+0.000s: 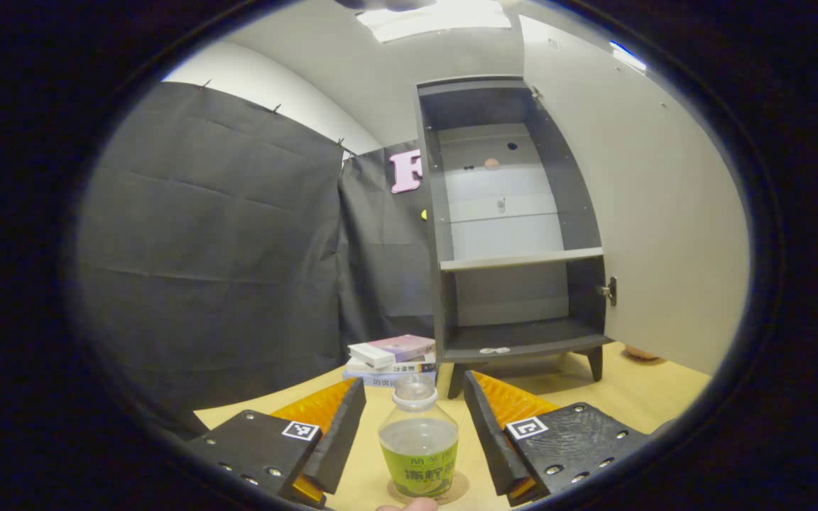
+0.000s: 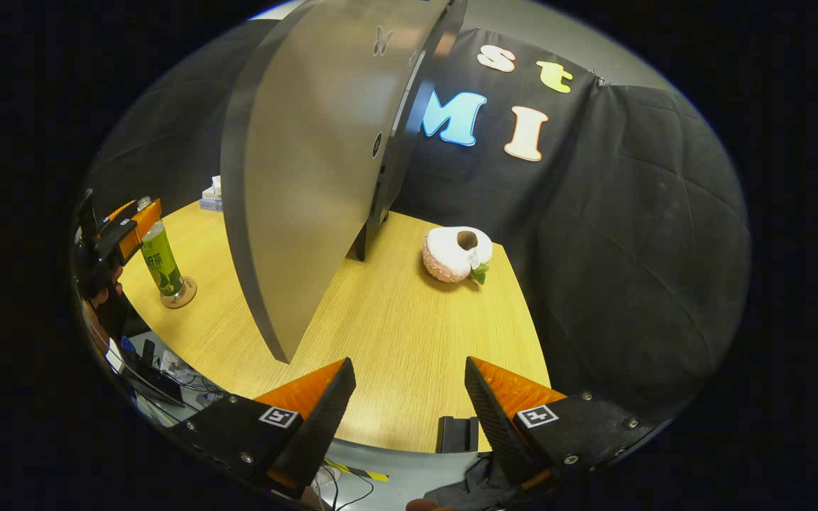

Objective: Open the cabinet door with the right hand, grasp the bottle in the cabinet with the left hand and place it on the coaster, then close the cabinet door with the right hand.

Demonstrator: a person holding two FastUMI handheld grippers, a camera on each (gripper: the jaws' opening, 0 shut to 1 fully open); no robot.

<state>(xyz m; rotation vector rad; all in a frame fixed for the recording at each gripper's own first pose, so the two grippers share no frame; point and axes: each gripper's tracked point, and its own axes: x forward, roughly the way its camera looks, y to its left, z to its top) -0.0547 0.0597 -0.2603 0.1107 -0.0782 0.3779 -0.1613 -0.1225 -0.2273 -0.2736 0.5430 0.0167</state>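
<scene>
A clear bottle (image 1: 418,440) with a green label stands upright on a round coaster (image 1: 460,487) on the wooden table. My left gripper (image 1: 415,426) is open around it, fingers clear of its sides. The dark cabinet (image 1: 515,220) stands behind with bare shelves and its door (image 1: 657,213) swung wide to the right. In the right gripper view my right gripper (image 2: 409,411) is open and holds nothing, near the table's front edge, facing the open door (image 2: 302,177). Far left in that view stand the bottle (image 2: 160,259), the coaster (image 2: 180,297) and the left gripper (image 2: 121,231).
A stack of books (image 1: 393,359) lies left of the cabinet. A pink and white plush toy (image 2: 456,254) lies on the table (image 2: 409,319) right of the cabinet. Black cloth walls close the booth. Cables and gear (image 2: 160,369) lie below the table's left edge.
</scene>
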